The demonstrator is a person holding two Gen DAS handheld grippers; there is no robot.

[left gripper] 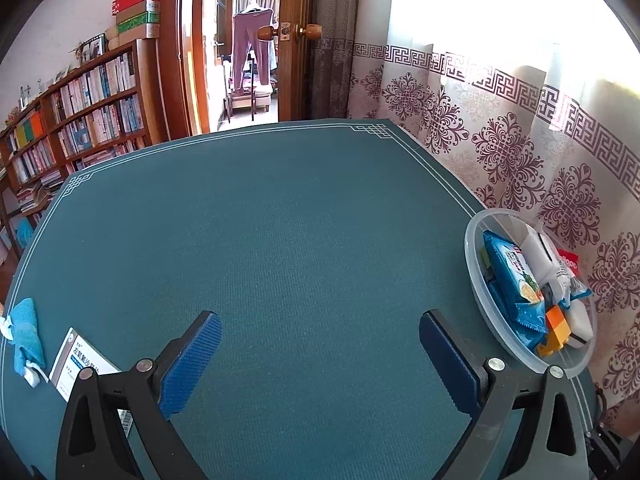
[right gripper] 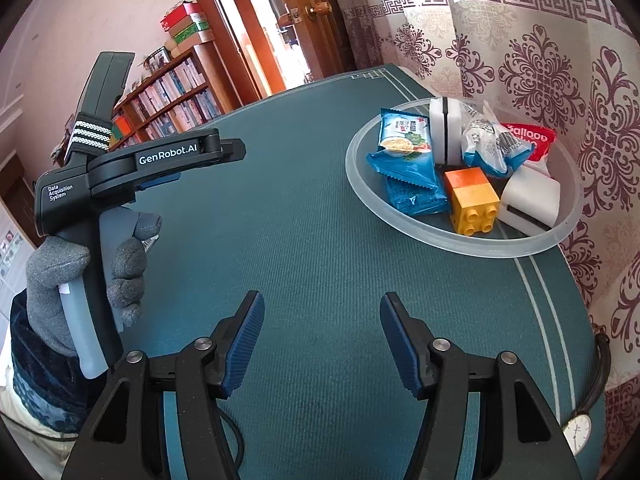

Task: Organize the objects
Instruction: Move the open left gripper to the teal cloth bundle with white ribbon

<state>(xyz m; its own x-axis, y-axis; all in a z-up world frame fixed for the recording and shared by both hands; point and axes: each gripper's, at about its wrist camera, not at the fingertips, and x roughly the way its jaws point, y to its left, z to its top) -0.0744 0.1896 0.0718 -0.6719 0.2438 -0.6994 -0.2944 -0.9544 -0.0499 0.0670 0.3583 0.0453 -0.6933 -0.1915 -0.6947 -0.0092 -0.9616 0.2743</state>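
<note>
Your left tongs (left gripper: 320, 354) stand wide apart over bare green worktop (left gripper: 280, 240) and grip nothing, with a white medicine box (left gripper: 82, 364) and a blue cloth (left gripper: 25, 332) at their 9 o'clock. Your right tongs (right gripper: 322, 340) stand partly apart, also empty. At their 1 o'clock, the clear bowl (right gripper: 400, 224) holds blue snack packets (right gripper: 404, 152), a yellow-and-orange brick (right gripper: 472, 196) and white blocks (right gripper: 528, 196); a wristwatch (right gripper: 578, 432) lies at 4 o'clock.

Snack packets (right gripper: 404, 148) in bowl (right gripper: 360, 184), table's (right gripper: 280, 240) right.

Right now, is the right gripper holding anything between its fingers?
No, the right gripper is open, with only bare green table mat showing between its blue pads.
</note>
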